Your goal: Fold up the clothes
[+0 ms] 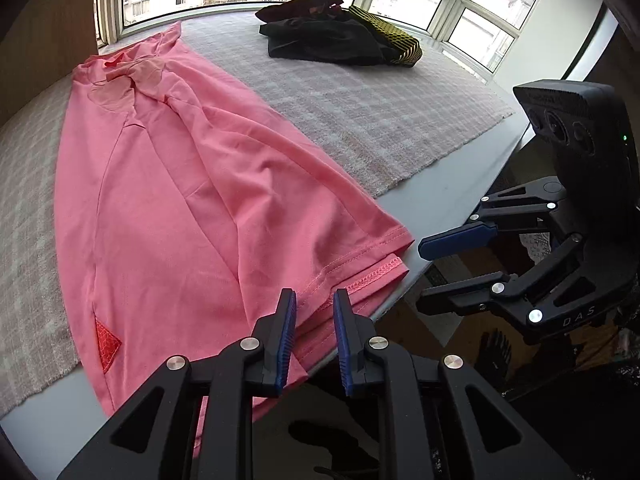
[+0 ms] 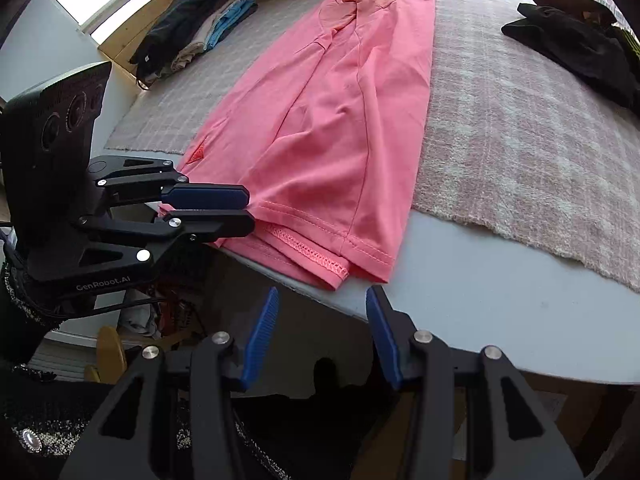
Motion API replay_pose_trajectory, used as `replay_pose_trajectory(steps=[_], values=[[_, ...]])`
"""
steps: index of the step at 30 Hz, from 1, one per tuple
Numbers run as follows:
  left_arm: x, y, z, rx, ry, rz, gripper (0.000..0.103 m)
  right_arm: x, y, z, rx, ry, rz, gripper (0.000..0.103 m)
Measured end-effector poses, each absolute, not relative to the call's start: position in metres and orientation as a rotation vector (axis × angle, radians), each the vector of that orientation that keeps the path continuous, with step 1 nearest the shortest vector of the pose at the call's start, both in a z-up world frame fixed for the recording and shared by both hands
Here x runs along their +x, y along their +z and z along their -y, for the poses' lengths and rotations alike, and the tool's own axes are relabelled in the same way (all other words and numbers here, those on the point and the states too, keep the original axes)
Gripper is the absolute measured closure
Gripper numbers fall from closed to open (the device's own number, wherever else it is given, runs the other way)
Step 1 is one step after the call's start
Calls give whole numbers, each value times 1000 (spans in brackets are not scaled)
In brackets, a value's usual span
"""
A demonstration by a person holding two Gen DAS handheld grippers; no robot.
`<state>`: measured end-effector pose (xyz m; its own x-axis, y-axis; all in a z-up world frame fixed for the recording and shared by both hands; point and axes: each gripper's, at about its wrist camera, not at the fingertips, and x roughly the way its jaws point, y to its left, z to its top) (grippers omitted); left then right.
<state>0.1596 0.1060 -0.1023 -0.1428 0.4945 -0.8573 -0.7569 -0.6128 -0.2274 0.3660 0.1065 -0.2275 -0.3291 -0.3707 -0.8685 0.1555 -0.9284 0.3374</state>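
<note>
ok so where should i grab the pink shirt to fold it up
Take the pink shirt by its hem at the near table edge, one corner per gripper, coming from the front. It lies as a long strip with sides already folded in, and the hem overhangs slightly, so a finger could likely slide under. The left gripper sits there, open.

Pink shirts: I count one [image 1: 192,200], laid lengthwise ahead of my claws.
Dark clothes heaps: one [image 1: 340,34], beyond my right claw.
Folded stacks: one [image 2: 192,28], past my left claw.
Mats: one [image 2: 520,140].
</note>
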Motion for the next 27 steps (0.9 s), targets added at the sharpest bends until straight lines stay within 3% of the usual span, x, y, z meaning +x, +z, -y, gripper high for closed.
replay_pose_trajectory(steps=[3,5,8,9,17,21,27], values=[[153,-112,-112,-1287,1851,-384,86,364,-228,-96,1567,-2322,275,61],[152,-111,-111,-1273,1838,-385,87,362,-231,-91,1573,-2333,256,71],[149,-109,-109,-1279,1810,-369,101,359,-233,-93,1566,-2357,283,79],[147,-108,-108,-1282,1799,-352,102,358,-233,-94,1568,-2362,296,84],[139,-97,-101,-1268,1771,-290,102,362,-228,-98,1582,-2410,280,85],[138,-90,-98,-1262,1755,-265,102,361,-228,-100,1615,-2418,259,99],[146,-63,-77,-1212,1802,-285,102,375,-221,-121,1660,-2454,326,99]])
